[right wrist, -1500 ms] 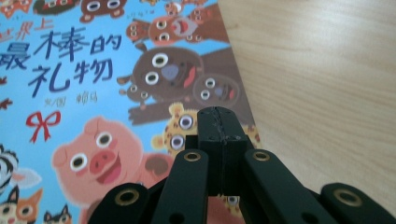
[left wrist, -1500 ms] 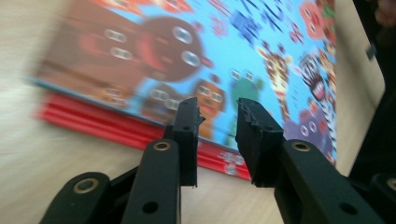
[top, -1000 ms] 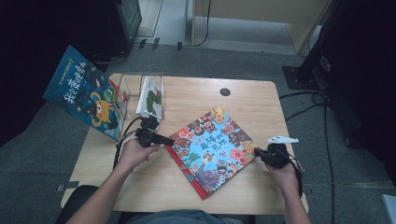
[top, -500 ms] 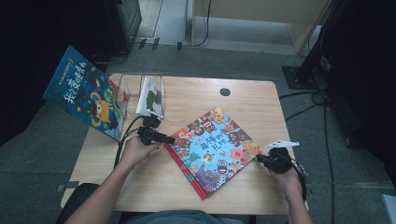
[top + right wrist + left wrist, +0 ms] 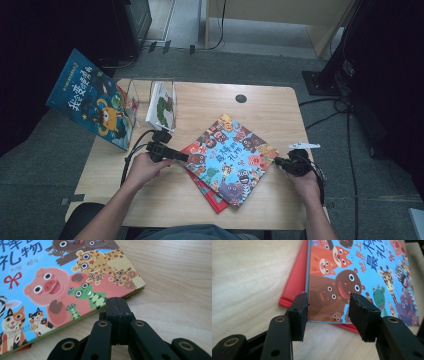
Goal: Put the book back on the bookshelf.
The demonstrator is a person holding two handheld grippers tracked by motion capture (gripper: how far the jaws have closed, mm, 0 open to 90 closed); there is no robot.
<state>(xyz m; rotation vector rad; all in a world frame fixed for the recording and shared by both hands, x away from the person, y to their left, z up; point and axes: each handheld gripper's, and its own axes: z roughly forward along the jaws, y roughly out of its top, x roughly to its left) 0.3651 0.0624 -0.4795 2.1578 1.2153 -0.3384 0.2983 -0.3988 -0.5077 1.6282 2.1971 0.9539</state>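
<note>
1. The animal picture book (image 5: 232, 160) lying flat on the table carries a dark title in large Chinese characters on its blue cover. In the left gripper view (image 5: 372, 260) they appear upside down; "世界最棒" and "礼" can be made out.
2. In the right gripper view the same cover (image 5: 22, 250) shows "礼物", with a small author line beneath, too small to read beyond "文/图".
3. The blue book (image 5: 92, 105) standing at the table's left edge bears large yellow Chinese characters; only "我" is legible.

Black jaws, brass-ringed pivots, trailing black cables
</note>
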